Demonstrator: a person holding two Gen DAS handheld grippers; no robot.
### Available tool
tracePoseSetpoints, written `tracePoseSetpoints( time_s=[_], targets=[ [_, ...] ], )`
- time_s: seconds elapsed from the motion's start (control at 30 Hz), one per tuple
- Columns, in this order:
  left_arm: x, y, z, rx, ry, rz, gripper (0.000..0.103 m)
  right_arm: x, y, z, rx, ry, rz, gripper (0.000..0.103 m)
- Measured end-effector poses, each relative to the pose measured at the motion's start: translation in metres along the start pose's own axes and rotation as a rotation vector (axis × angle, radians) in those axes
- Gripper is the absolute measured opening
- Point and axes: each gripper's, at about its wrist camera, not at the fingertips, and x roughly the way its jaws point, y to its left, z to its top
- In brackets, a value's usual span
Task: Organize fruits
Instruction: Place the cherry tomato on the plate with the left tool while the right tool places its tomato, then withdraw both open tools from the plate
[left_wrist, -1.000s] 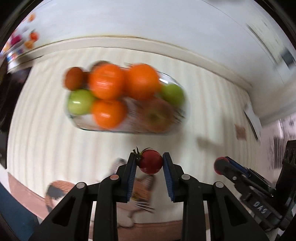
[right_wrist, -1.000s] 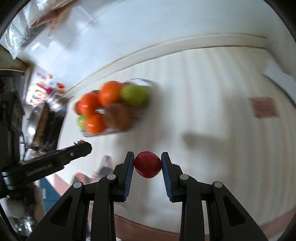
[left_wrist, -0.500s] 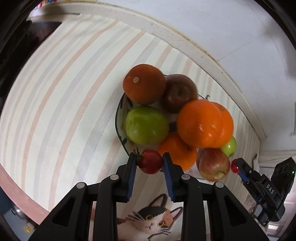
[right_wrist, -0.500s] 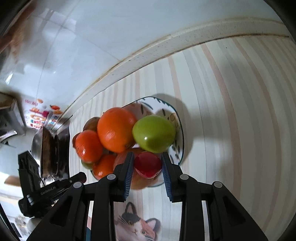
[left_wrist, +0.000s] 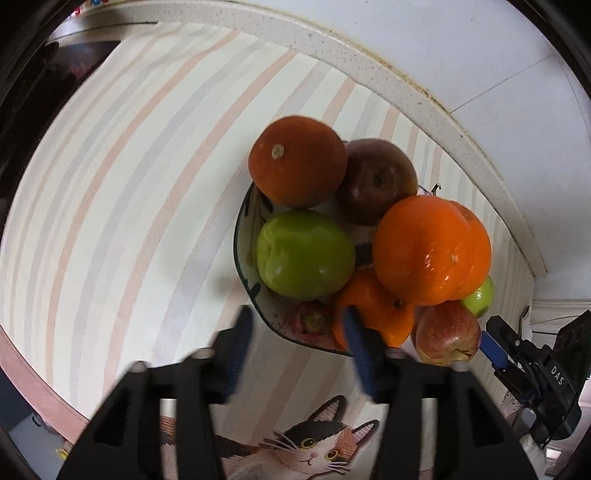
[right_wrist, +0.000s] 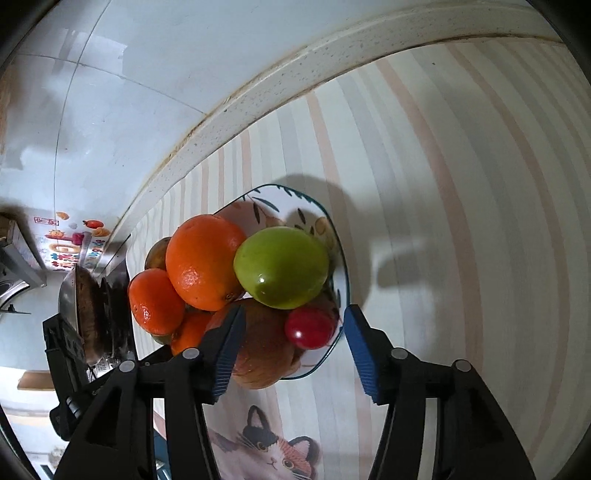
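Observation:
A patterned plate (left_wrist: 246, 236) holds oranges, green apples and red apples in a pile. My left gripper (left_wrist: 295, 336) is open at the plate's near rim. A small red tomato (left_wrist: 312, 320) lies on the plate between its fingers, free of them. My right gripper (right_wrist: 291, 332) is open over the plate's other side (right_wrist: 345, 291). Another small red tomato (right_wrist: 309, 328) rests on the plate rim below a green apple (right_wrist: 282, 267), between the open fingers. The right gripper also shows in the left wrist view (left_wrist: 495, 345).
The plate stands on a striped cloth (left_wrist: 129, 184) with a cat picture (left_wrist: 310, 450) near me. A white wall ledge (right_wrist: 258, 96) runs behind. A stove with a pan (right_wrist: 85, 306) is at the left.
Both grippers have opened and let go of their tomatoes, which now lie on the plate. Both moved closer to the plate beforehand.

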Motion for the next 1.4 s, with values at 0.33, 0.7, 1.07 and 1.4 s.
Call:
tracePoseSetpoints(
  time_s=[0.33,0.7,1.07,1.4],
  targets=[
    [-0.032,0.002,-0.021,0.031,-0.097,0.118,0.086,-0.027,0.019,-0.023,-0.197,-0.05,-0.228,0.096],
    [-0.078,-0.03,-0.086,0.131,-0.255,0.236,0.086,-0.088,0.059,-0.075,-0.415,-0.197,-0.333,0.098],
    [-0.14,-0.062,-0.147,0.159,-0.391,0.215,0.086,-0.171,0.084,-0.122,-0.525,-0.324,-0.293,0.098],
    [-0.202,-0.071,-0.213,0.192,-0.494,0.194,0.086,-0.248,0.094,-0.185,-0.578,-0.423,-0.254,0.098]
  ],
)
